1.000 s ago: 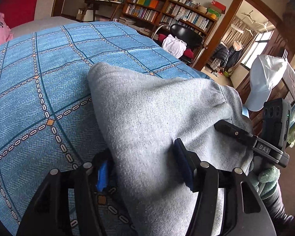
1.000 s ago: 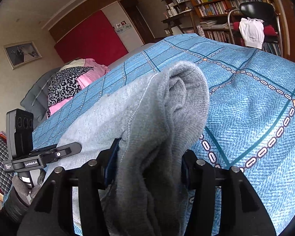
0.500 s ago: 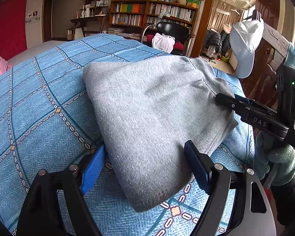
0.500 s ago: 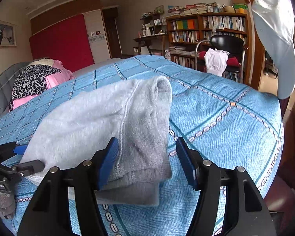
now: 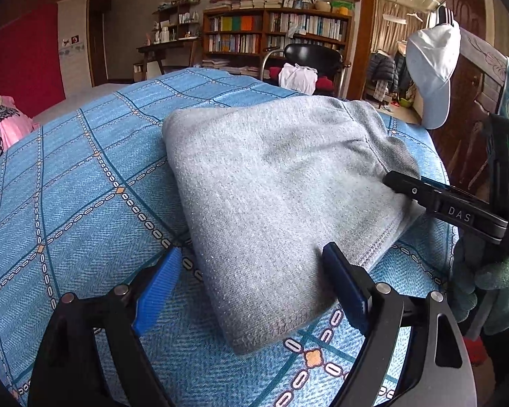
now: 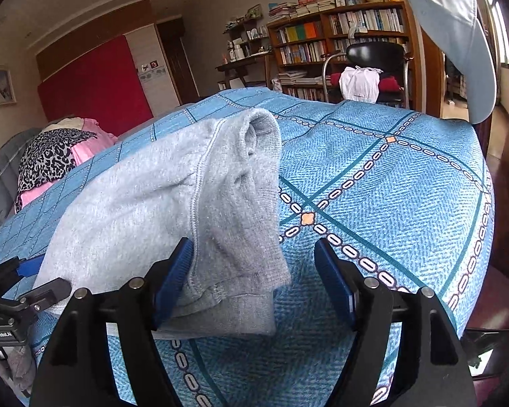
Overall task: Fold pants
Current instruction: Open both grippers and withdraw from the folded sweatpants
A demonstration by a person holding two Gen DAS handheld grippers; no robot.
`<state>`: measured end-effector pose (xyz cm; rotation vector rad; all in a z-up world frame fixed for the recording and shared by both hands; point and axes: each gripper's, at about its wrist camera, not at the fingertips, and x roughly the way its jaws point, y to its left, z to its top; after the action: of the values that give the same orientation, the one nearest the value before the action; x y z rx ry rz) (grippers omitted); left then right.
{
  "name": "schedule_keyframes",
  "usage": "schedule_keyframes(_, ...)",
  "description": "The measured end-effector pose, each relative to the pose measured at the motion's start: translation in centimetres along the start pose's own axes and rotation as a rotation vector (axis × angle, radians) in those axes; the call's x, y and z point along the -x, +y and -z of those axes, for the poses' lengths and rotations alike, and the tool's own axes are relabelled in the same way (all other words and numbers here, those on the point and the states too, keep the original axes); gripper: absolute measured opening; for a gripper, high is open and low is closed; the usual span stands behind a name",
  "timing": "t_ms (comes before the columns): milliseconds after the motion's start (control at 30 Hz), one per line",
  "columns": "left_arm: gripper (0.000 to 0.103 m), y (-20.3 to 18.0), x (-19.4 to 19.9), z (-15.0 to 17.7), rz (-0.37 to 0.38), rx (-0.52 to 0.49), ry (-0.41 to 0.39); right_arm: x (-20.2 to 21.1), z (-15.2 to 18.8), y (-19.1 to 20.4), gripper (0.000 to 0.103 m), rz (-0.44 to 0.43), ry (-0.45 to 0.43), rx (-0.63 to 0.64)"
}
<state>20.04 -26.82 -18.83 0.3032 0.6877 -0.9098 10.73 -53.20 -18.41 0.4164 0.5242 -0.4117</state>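
Pants (image 5: 281, 203), grey sweat fabric, lie folded into a compact stack on the blue patterned bed cover (image 5: 85, 203), near the bed's corner. I note the left hand-held gripper (image 5: 251, 288) has just been opening: its blue pads stand apart on either side of the stack's near corner, not pressing it. The right hand-held gripper (image 6: 251, 271) has likewise just been opening; the bunched hem end sits between its jaws, the left pad at most brushing the cloth, and nothing is clamped. I judge the fabric soft, thick and light, with no stiffness; it will sag and the layers will slide apart if lifted by one edge. Any further hold should take all the layers together at the stitched hems. The rolled end in the right view looks loose and may need flattening.
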Motion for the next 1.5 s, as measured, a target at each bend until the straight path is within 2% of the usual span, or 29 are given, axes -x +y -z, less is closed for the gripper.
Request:
schedule_keyframes(100, 0.086, 0.1, 0.0, 0.0, -0.014, 0.008, -0.010, 1.3, 0.7, 0.0, 0.075, -0.026, -0.008, -0.084)
schedule_keyframes(200, 0.086, -0.1, 0.5, 0.3, -0.031, 0.007, -0.034, 2.8, 1.4, 0.4, 0.075, -0.012, -0.037, -0.093)
schedule_keyframes(267, 0.087, -0.2, 0.9, 0.3, -0.047, 0.006, -0.055, 3.8, 1.6, 0.9, 0.078, 0.005, -0.058, -0.082)
schedule_keyframes(367, 0.095, -0.1, 1.4, 0.3, -0.061, 0.019, -0.075, 5.2, 2.0, 2.1, 0.082, 0.026, -0.091, -0.053)
schedule_keyframes(467, 0.096, 0.5, 1.8, 0.3, -0.061, 0.055, -0.086, 6.2, 2.2, 3.7, 0.091, 0.048, -0.136, 0.018)
schedule_keyframes(600, 0.096, 0.9, 2.3, 0.3, -0.065, 0.099, -0.108, 7.0, 2.3, 5.3, 0.096, 0.049, -0.176, 0.072)
schedule_keyframes(867, 0.096, 0.4, 3.5, 0.7, -0.107, 0.082, -0.145, 7.2, 2.4, 6.2, 0.099, 0.066, -0.172, 0.075)
schedule_keyframes(1167, 0.096, -0.8, 3.2, 0.7, -0.141, 0.040, -0.122, 6.6, 2.7, 7.3, 0.100, 0.117, -0.162, 0.164)
schedule_keyframes(1500, 0.096, -1.9, 2.9, 0.7, -0.172, -0.013, -0.124, 6.0, 3.0, 7.3, 0.100, 0.128, -0.151, 0.184)
